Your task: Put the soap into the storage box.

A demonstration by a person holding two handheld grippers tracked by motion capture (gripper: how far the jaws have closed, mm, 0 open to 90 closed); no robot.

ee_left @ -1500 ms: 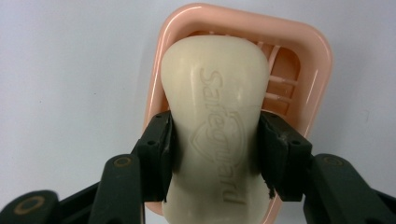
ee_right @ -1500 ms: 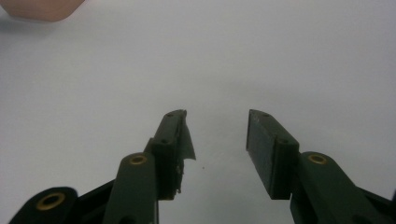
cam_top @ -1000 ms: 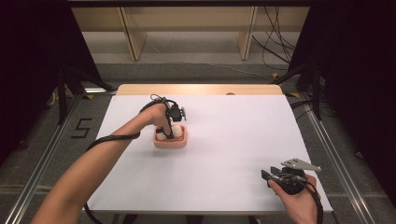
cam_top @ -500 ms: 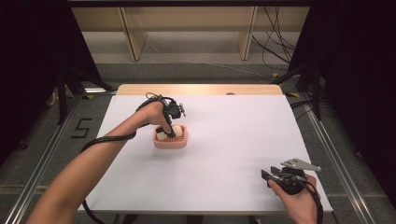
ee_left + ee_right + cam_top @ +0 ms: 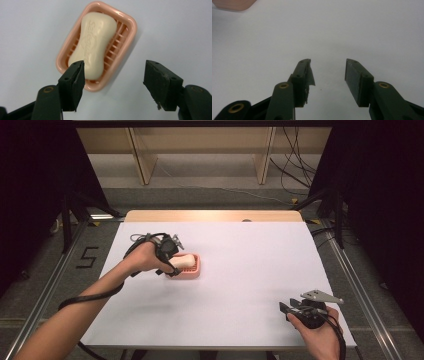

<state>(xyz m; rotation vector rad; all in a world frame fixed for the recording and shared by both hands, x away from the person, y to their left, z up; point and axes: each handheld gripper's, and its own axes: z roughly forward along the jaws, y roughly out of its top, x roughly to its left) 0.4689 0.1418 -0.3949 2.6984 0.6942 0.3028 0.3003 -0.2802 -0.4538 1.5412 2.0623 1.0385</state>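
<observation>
Change since earlier frames: left hand [image 5: 150, 257] and left gripper [image 5: 169, 251] have drawn back from above the soap dish [image 5: 192, 266] to its left side; the soap bar [image 5: 183, 260] now lies uncovered in the dish. Right hand and its gripper unchanged.

High view, table: white table [image 5: 240, 280], wooden strip along its far edge.
High view, soap dish: pink, left of table centre, just beside the left gripper.
High view, soap bar: cream, lying inside the dish.
High view, right gripper [image 5: 290, 309]: near the front right corner of the table, held in the right hand [image 5: 317, 332], well apart from the dish.

Left gripper view, left gripper [image 5: 113, 75]: jaws spread wide, nothing between them.
Left gripper view, soap dish [image 5: 125, 45]: slatted pink dish below and beyond the jaws, tilted in frame.
Left gripper view, soap bar [image 5: 93, 42]: lies lengthwise in the dish, embossed lettering on top, unreadable.

Right gripper view, right gripper [image 5: 328, 72]: jaws parted, empty, over bare white table [image 5: 352, 30].
Right gripper view, soap dish [image 5: 234, 3]: pink corner at the top left edge, well apart.
</observation>
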